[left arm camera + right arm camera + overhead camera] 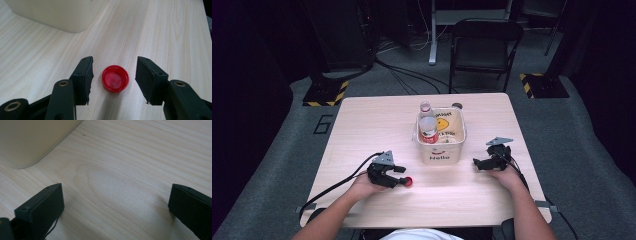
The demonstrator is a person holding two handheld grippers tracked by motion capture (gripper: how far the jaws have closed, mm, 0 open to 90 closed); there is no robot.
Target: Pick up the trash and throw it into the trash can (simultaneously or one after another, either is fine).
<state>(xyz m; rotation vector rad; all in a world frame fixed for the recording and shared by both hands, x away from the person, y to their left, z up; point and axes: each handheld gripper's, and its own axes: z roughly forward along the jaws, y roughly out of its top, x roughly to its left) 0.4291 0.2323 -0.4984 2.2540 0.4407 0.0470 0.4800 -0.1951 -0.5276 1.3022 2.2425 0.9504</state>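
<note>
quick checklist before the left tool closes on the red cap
1. Red cap centred between the left tool jaws: ok.
2. Pads touching the cap: not ok, a gap shows on each side.
3. Cap flat on the table, open side up: ok.
4. Cream bin apart from the cap: ok.
5. Right tool open, nothing between its jaws, apart from the cap: ok.
6. Whether the bottle in the bin has its cap on: cannot tell.
</note>
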